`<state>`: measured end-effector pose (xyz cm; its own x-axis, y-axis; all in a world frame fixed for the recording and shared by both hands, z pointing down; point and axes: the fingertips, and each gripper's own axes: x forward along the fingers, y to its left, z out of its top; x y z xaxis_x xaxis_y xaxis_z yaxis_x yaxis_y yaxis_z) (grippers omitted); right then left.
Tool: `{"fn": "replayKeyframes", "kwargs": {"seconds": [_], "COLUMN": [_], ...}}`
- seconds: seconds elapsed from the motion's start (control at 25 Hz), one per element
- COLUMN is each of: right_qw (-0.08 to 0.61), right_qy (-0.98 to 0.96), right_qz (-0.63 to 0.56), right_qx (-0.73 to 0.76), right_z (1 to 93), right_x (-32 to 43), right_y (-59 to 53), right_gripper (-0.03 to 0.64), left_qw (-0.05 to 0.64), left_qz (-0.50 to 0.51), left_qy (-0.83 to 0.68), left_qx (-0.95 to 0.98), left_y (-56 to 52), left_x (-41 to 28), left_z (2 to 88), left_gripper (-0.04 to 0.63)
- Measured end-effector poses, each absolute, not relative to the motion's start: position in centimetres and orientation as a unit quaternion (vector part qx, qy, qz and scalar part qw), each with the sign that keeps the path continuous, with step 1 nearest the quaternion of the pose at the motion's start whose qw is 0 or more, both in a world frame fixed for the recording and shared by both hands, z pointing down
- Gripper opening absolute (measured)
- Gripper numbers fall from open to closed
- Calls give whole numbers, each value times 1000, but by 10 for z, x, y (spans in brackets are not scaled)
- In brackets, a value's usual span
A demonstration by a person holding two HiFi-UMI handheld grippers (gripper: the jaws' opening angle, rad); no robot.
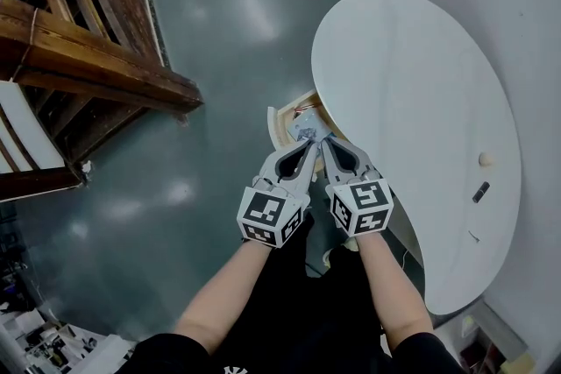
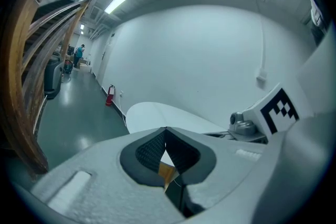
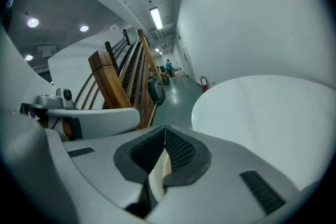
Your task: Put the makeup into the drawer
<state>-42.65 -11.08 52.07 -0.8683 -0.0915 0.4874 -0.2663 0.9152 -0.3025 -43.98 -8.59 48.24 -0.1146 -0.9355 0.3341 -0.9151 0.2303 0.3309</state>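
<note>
Makeup (image 1: 307,129) is hard to make out: in the head view a small greyish, shiny patch lies inside the open drawer (image 1: 279,127), at the centre of the frame. The pale wooden drawer juts out from under the left edge of the white oval table (image 1: 412,92).

Both tongs are held side by side in the lower centre of the head view, with their tips converging over the drawer. The left gripper (image 1: 308,146) is clenched. In its own view the jaw tips meet, and only a sliver of white table and orange-brown wood shows through the gap behind them. The right gripper (image 1: 326,146) is also clenched, its dark pads pressed tip to tip in its own view. I see nothing pinched in either one.

On the table, toward the right of the head view, sit a small round cream thing (image 1: 484,158) and a small dark object (image 1: 480,192), well apart from the drawer. A wooden stair frame (image 1: 96,66) fills the upper left, above the grey-green floor (image 1: 202,39). A red fire extinguisher (image 2: 110,95) stands by the far wall in the left gripper view.
</note>
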Motion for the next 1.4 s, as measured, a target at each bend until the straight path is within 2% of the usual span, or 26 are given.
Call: {"fn": "replayKeyframes", "kwargs": {"seconds": [1.4], "right_qw": [115], "right_qy": [-987], "right_qz": [93], "right_qx": [63], "right_z": [297], "right_x": [-395], "right_y": [-107], "right_gripper": [15], "left_qw": [141], "left_qz": [-37], "left_qy": [-764], "left_qx": [628], "left_y": [-84], "left_x": [-396], "left_z": [286], "left_gripper": [10]}}
